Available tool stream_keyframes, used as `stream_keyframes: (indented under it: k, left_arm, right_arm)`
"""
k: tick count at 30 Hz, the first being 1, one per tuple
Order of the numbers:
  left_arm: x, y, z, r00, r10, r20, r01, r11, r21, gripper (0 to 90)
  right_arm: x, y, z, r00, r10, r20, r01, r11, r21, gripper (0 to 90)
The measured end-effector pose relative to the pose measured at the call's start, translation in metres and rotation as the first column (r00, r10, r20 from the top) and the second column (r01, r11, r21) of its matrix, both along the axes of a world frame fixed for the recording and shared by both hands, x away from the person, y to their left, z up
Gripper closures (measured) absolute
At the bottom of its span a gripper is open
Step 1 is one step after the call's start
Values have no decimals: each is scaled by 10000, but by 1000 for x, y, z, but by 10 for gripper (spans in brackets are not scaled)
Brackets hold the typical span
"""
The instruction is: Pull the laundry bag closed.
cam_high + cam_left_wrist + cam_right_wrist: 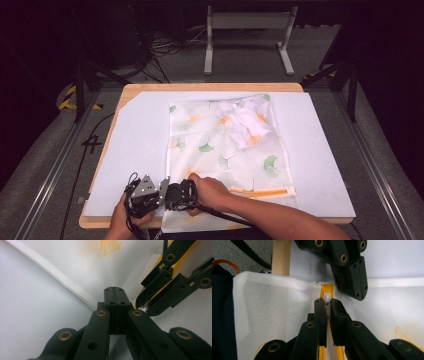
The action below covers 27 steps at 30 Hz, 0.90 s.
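Lying flat on the white sheet (140,145) of the counter (210,87): mesh laundry bag (220,150) with leaf print, white garment (247,125) bundled inside near the far right corner. Running along the near end of the bag: orange zipper (262,192), partly under the person's right forearm (270,220).

Positioned at the near left corner of the bag, side by side and almost touching: left tool (145,192) and right tool (181,192).

Left tool (114,291): jaws fully together, tips pressed onto the mesh at the bag's hemmed edge; cannot tell whether fabric is pinched between them.

Right tool (326,302): jaws narrow, closed on the white zipper pull (327,298) at the end of the zipper (326,288). Seen just beyond it, tip down on the mesh beside the zipper end: left tool (354,282).

Overhanging the wooden counter edge (282,257): near hem of the bag
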State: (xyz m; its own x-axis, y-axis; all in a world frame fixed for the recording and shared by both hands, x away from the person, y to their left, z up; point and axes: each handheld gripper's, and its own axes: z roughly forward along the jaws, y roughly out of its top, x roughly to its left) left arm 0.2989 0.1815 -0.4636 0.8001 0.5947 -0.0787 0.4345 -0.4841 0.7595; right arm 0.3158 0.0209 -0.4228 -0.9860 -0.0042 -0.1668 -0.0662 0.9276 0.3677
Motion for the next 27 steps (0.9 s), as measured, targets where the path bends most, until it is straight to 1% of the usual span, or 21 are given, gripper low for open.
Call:
stream_keyframes:
  k: [2,3,4,7,8,9,10,11,12,13,14,15,16,17,19,20,21,25,26,27]
  left_arm:
    - [0,0,0,10000,-6,3,6,10000,6,900]
    - [-1,0,0,10000,-30,92,30,10000,28,900]
    - [-1,0,1,9999,-56,108,56,9999,87,900]
    - [-4,-2,3,9998,131,154,-135,9996,228,900]
    - [-5,0,2,10000,24,66,-24,10000,-22,900]
    - [-6,2,3,9999,114,-100,-117,9993,-360,900]
    - [-7,3,4,9996,156,-239,-169,9981,-590,900]
    - [-8,4,5,9997,137,-199,-148,9984,-552,900]
    - [-11,3,5,9995,223,-238,-237,9979,-597,900]
    - [-13,2,5,9995,267,-190,-276,9984,-497,900]
    - [-14,3,5,9992,318,-222,-329,9982,-496,900]
    - [-14,4,5,9989,370,-279,-386,9976,-581,900]
    - [-14,4,5,9984,491,-281,-503,9976,-467,900]
    - [-14,4,3,9986,457,-252,-468,9980,-424,900]
    - [-14,3,0,9970,627,-446,-654,9961,-599,900]
    - [-13,2,0,9974,592,-415,-613,9968,-511,900]
    - [-13,1,-1,9980,564,-281,-575,9976,-392,900]
    - [-16,-1,-2,9984,573,-8,-573,9980,-265,900]
    - [-16,0,-3,9986,532,51,-530,9981,-329,900]
    - [-16,0,-3,9984,557,-19,-557,9975,-431,900]
  right_arm:
    - [-1,0,0,10000,-65,-22,65,10000,-67,843]
    - [1,0,0,10000,82,27,-82,10000,-57,843]
    - [1,0,1,10000,52,-10,-52,9999,-106,843]
    - [1,2,0,10000,60,43,-59,9999,-93,843]
    - [0,2,1,10000,5,27,-5,9999,-142,843]
    - [1,3,1,9999,114,58,-114,9998,-146,843]
    - [1,3,1,9999,115,61,-114,9998,-164,843]
    - [1,2,1,9999,110,57,-109,9998,-155,842]
    - [1,2,1,9999,100,51,-100,9998,-152,843]
    - [1,3,1,9999,94,54,-94,9998,-155,843]
    - [0,3,1,9999,126,79,-125,9998,-169,843]
    - [0,3,1,9999,96,79,-94,9997,-207,842]
    - [-1,3,1,9999,92,92,-90,9998,-204,842]
    - [-1,3,1,9999,78,101,-75,9998,-206,842]
    - [-1,3,0,9998,102,158,-99,9998,-188,842]
    - [-1,3,0,9997,126,196,-121,9997,-229,842]
    - [-2,4,0,9995,138,271,-131,9996,-231,842]
    - [-3,4,0,9993,159,339,-151,9996,-242,842]
    - [-3,4,0,9992,162,355,-153,9996,-249,842]
    - [-3,5,0,9989,233,398,-223,9994,-263,842]
